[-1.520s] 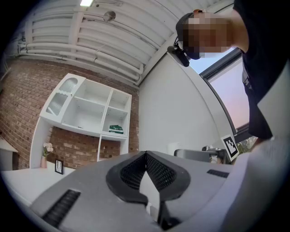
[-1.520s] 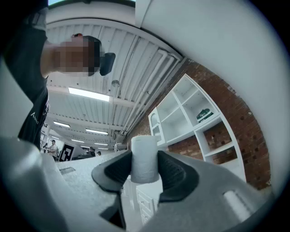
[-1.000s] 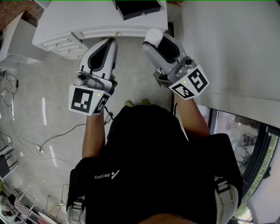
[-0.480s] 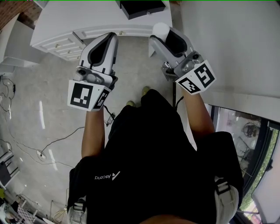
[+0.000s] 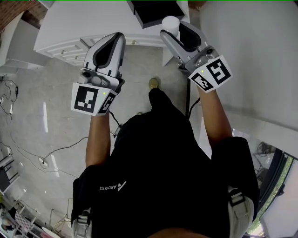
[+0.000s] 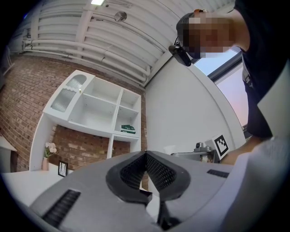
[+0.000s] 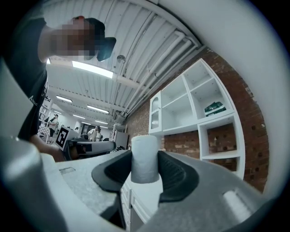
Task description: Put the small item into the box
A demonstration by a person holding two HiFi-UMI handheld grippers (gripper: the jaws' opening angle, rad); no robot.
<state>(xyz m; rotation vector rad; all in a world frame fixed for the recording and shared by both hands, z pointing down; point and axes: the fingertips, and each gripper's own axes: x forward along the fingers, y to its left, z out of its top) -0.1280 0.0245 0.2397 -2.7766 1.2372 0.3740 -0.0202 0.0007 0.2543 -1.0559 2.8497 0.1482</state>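
A small white cylinder (image 5: 170, 23) stands upright between the pads of my right gripper (image 5: 173, 29), which is shut on it at the edge of the white table (image 5: 84, 18). In the right gripper view the cylinder (image 7: 145, 157) fills the gap between the dark pads of the right gripper (image 7: 145, 166). The black box (image 5: 156, 10) lies open on the table, just beyond and left of the cylinder. My left gripper (image 5: 116, 41) hovers over the floor before the table. In its own view the left gripper (image 6: 146, 156) has its pads meeting, with nothing between them.
The table front has drawers (image 5: 70, 46) with small knobs. A white wall (image 5: 251, 56) runs along the right. Cables (image 5: 56, 148) trail over the glossy floor at the left. A white shelf unit (image 7: 199, 108) stands against a brick wall ahead.
The person has stepped toward the table. Both grippers have moved forward, and the right one with the cylinder has come up beside the black box.
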